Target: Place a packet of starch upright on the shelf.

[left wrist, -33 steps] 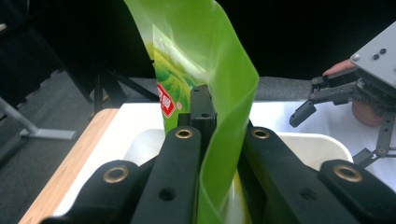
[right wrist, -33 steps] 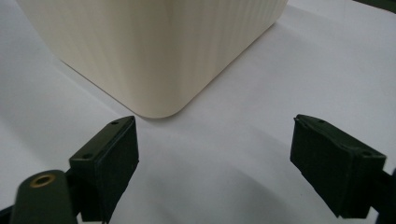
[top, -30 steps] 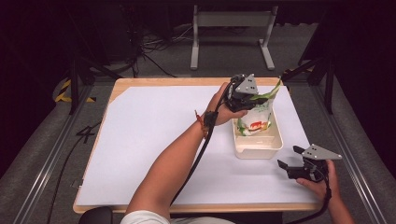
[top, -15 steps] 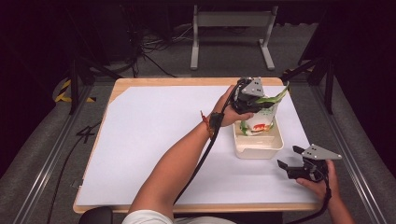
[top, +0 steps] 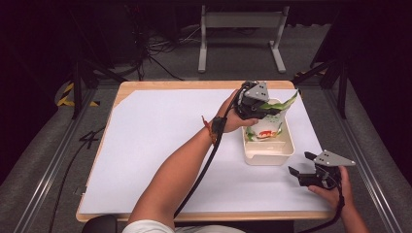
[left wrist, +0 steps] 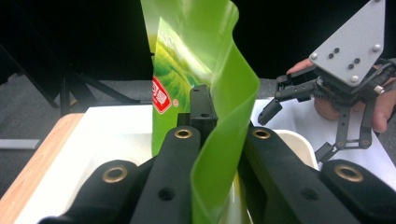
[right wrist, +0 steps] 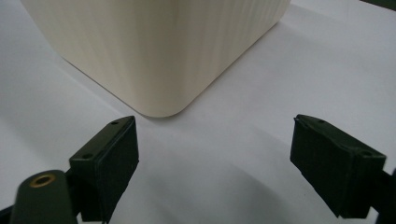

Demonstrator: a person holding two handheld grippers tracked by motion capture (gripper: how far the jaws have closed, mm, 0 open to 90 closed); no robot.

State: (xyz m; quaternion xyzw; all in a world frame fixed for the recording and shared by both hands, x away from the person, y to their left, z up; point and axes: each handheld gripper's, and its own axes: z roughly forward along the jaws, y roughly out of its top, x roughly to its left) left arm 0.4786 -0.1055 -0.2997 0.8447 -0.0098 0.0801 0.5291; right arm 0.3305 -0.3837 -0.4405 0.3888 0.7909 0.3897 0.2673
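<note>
The left tongs [top: 265, 108] are clamped on the green pouch's [top: 268, 127] top edge, holding it upright in the cream tub [top: 286, 149]. The right tongs [top: 300, 167] rest apart on the surface [top: 160, 145], near-right of the tub, probably waiting.

Green bag's [left wrist: 219, 93] top beyond upper frame edge

A glossy green snack bag [top: 270, 121] with a red label stands nearly upright in a cream plastic bin [top: 286, 148] on the right side of the white-covered table, its top flaring out above the bin's far rim. Seen close in the left gripper view, the bag's [left wrist: 219, 93] bright green top edge is folded and pinched between black jaws.
</note>
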